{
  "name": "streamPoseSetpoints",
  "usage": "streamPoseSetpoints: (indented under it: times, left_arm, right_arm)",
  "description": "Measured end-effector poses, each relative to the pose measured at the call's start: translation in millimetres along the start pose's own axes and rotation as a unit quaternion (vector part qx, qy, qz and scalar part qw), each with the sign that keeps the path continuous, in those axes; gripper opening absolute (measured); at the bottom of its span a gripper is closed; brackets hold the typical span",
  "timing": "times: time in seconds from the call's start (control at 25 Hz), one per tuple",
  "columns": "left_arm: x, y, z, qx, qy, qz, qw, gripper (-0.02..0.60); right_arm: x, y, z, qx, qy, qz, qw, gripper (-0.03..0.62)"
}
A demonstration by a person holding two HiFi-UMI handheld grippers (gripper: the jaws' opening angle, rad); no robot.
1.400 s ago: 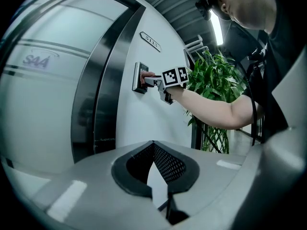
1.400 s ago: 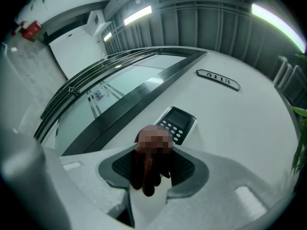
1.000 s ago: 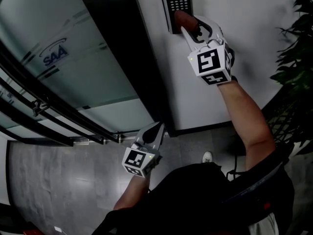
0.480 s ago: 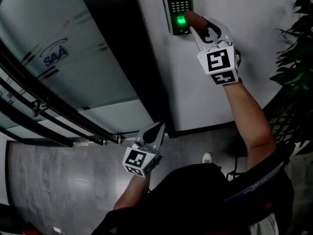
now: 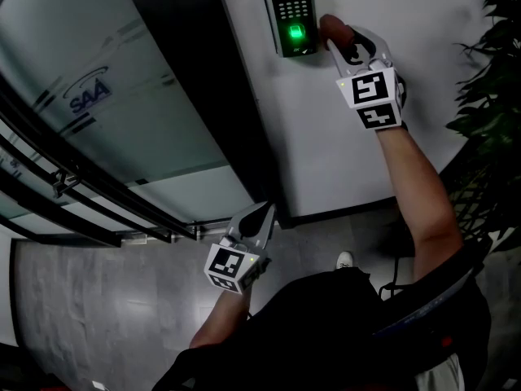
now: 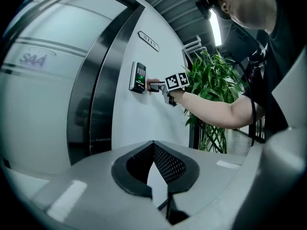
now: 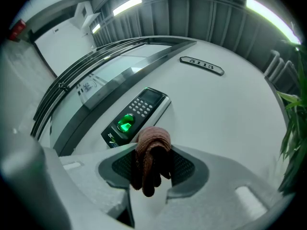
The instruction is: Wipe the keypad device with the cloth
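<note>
From the head view, the right tool [image 5: 335,37] is clamped on a reddish cloth [image 5: 329,28] just beside the right edge of the wall-mounted keypad device [image 5: 291,13]. I judge that wiping is under way and that the next move calls for sliding the cloth leftwards onto its face. The left gripper view shows the left tool [image 6: 153,143] closed and empty, while in the right gripper view the bunched cloth hides the device's lower corner, and I cannot tell whether it touches the wall.
</note>
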State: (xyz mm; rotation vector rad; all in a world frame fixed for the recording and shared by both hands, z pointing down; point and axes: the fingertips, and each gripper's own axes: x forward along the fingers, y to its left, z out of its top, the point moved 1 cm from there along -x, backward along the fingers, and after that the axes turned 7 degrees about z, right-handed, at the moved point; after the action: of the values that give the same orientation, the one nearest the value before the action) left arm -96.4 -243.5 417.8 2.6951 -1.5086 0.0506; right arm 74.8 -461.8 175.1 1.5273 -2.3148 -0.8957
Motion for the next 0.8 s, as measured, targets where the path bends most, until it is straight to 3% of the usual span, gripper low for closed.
streamPoseSetpoints:
  times: [0.48,0.64,0.8]
  left_arm:
    - [6,-5,-2,-0.007,-0.010,-0.014,0.9998,0.016]
    - [-3,-6,0,-0.011,-0.016,-0.017,0.9997,0.016]
    - [-23,-7,0,-0.018,-0.014,-0.024,0.9994,0.015]
  right_arm:
    - [-32,1,-2,0.014,0.002,0.002,1.000,0.146]
    - [-59,13,-8,0.077,-0.004,0.023,0.997,0.146]
    - [-103,47,-17,0.170,-0.015,0.058,0.984,0.146]
